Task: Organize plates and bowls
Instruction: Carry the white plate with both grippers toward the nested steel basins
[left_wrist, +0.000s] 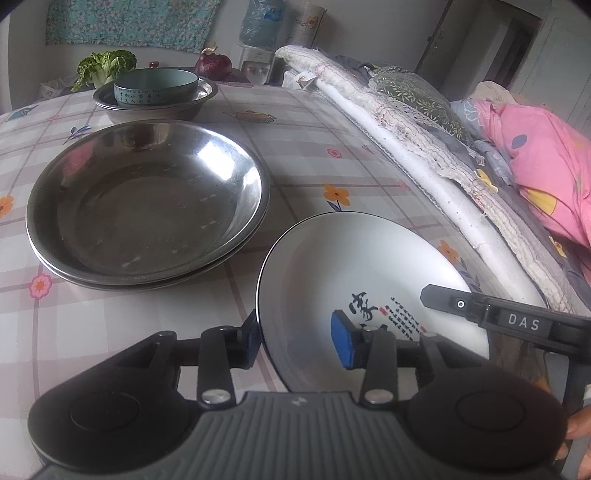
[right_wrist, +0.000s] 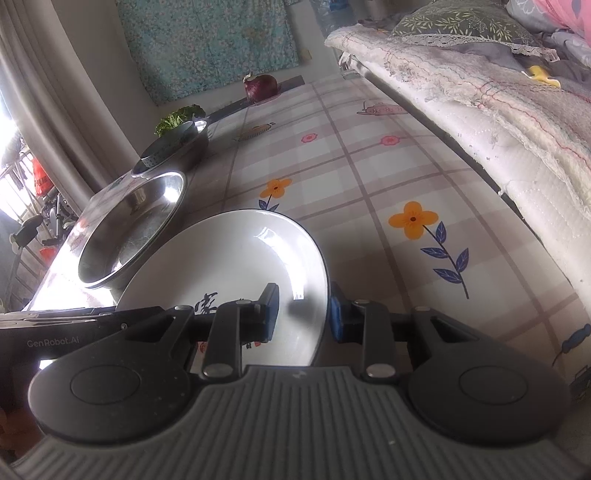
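A white plate (left_wrist: 369, 266) with blue-black calligraphy sits at the near right of the table, between both grippers. My left gripper (left_wrist: 295, 339) straddles its left rim: one blue pad is outside the rim, the other well inside over the plate's floor, with a wide gap, so it is open. My right gripper (right_wrist: 303, 317) clamps the plate (right_wrist: 240, 258) at its right rim, one pad inside and one outside. Its black finger (left_wrist: 443, 301) shows over the plate's right edge. Two stacked steel plates (left_wrist: 147, 203) lie to the left.
A teal bowl (left_wrist: 155, 86) rests in a steel basin (left_wrist: 155, 109) at the far end, with a leafy green (left_wrist: 103, 66) and a red onion (left_wrist: 213, 64) behind. A mattress edge (left_wrist: 406, 147) with bedding runs along the table's right side.
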